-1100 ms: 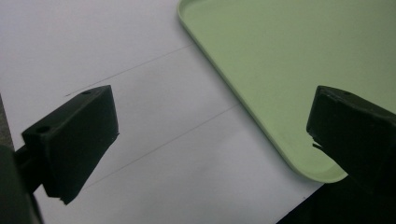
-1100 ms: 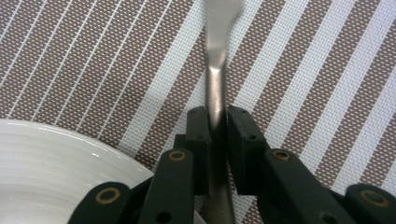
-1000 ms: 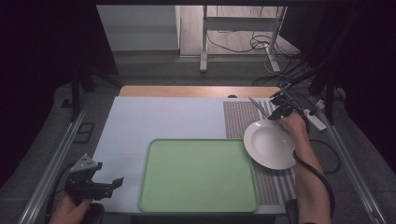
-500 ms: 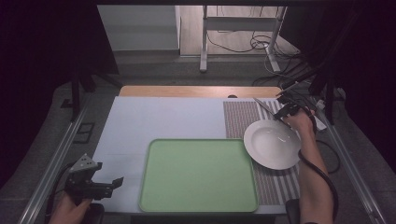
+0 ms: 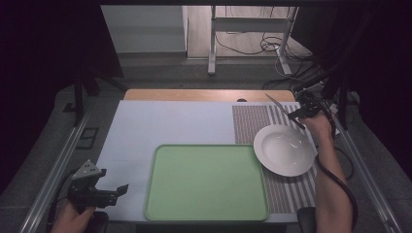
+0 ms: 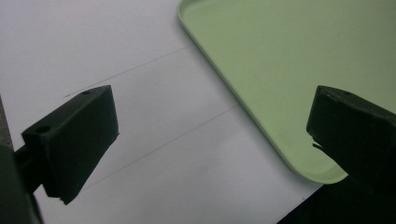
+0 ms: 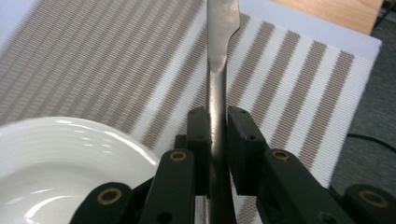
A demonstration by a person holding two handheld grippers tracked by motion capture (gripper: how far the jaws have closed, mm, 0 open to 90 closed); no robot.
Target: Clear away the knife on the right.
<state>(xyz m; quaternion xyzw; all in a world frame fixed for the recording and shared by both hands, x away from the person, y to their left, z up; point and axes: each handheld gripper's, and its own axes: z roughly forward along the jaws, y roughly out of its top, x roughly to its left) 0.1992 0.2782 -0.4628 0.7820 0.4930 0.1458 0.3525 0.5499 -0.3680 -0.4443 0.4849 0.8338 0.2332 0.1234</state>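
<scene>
Claws differ: the right claw [image 7: 216, 126] is clenched on a slim grey metal knife [image 7: 217, 70] above the striped placemat [image 7: 289, 84]; the left claw [image 6: 210, 135] gapes wide, holding nothing.

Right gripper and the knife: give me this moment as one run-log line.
right gripper: shut on knife, held above striped mat | plate: on mat beside tray | left gripper: open, idle

lighting: dim, dark surrounds | glare: white plate [image 7: 60, 177] | blur: slight, tongs views
</scene>
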